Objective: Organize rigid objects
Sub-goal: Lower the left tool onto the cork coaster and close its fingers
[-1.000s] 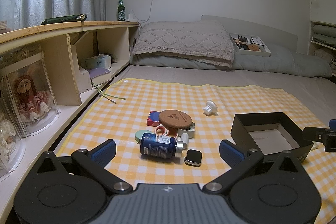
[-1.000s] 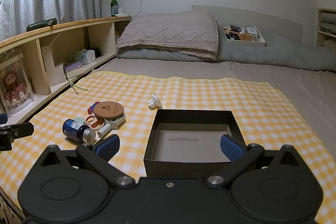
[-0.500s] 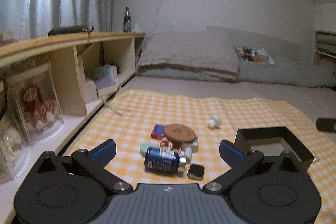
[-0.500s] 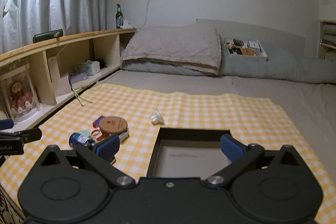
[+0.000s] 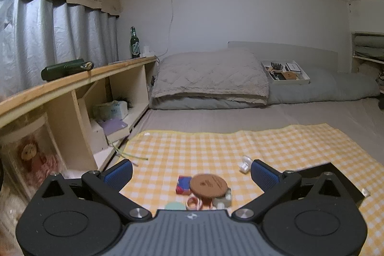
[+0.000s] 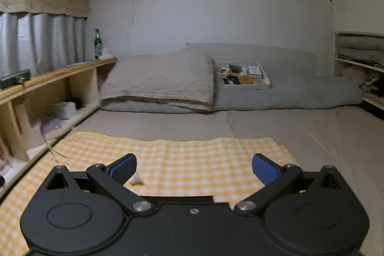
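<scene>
A small pile lies on the yellow checked cloth (image 5: 204, 148) in the left wrist view: a round cork coaster (image 5: 208, 185), a red and blue block (image 5: 183, 184), orange scissor handles (image 5: 195, 202), a teal disc (image 5: 175, 205) and a grey piece (image 5: 224, 199). A white knob (image 5: 244, 163) lies to the right. The black box (image 5: 340, 174) shows behind my left gripper's right finger. My left gripper (image 5: 190, 172) is open and empty above the pile. My right gripper (image 6: 194, 166) is open and empty over the cloth (image 6: 192, 155); the white knob (image 6: 137, 180) shows blurred by its left finger.
A wooden shelf unit (image 5: 79, 88) runs along the left with a green bottle (image 5: 135, 43), a dark green case (image 5: 64, 68) and a tissue pack (image 5: 111, 109). Pillows (image 5: 211, 78) and a white tray of items (image 5: 285, 72) lie at the bed's head.
Both grippers have tilted up and drawn back. The blue bottle and the watch have dropped out of the left view, and the black box out of the right view.
</scene>
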`<state>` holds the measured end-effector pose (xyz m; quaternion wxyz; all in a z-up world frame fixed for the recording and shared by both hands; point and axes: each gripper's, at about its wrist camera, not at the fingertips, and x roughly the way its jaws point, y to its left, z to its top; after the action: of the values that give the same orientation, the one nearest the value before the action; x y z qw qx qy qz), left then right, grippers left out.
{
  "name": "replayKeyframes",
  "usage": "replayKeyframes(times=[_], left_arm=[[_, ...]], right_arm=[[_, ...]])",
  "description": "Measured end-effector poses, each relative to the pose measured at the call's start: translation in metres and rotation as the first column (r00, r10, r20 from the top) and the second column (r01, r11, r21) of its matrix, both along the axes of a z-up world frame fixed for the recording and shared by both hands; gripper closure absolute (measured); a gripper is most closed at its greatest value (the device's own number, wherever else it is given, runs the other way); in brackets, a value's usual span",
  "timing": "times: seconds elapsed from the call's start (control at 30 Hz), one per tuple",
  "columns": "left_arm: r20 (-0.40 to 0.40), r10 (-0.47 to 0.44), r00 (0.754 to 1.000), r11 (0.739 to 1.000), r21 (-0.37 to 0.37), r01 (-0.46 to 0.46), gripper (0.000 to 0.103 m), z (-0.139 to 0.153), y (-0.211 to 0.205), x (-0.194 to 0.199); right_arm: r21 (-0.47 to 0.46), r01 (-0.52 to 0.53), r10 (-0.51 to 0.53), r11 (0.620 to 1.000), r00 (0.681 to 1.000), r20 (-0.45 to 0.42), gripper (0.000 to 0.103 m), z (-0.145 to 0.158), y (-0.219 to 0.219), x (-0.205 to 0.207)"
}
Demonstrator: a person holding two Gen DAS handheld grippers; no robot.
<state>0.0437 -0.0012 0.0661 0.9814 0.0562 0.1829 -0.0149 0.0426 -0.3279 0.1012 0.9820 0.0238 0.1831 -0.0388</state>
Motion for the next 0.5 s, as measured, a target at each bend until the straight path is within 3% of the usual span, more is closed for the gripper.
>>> replayKeyframes(times=[0.17, 0.33, 0.5], left_arm=[[0.039, -0.006, 0.999, 1.0, 0.023, 0.006, 0.0, 0.014, -0.005, 0.036], [0.054, -0.044, 0.998, 0.994, 0.104, 0.038, 0.0, 0.016, -0.021, 0.081], [-0.043, -0.081, 0.996, 0.993, 0.086, 0.084, 0.0, -0.005, -0.031, 0.128]], right_arm=[[0.039, 0.038, -0.034, 0.999, 0.994, -0.105, 0.0, -0.016, -0.023, 0.023], [0.118, 0.061, -0.036, 0.991, 0.978, -0.205, 0.0, -0.044, -0.04, 0.035], [0.252, 0.109, -0.033, 0.962, 0.957, -0.289, 0.0, -0.062, -0.061, 0.045]])
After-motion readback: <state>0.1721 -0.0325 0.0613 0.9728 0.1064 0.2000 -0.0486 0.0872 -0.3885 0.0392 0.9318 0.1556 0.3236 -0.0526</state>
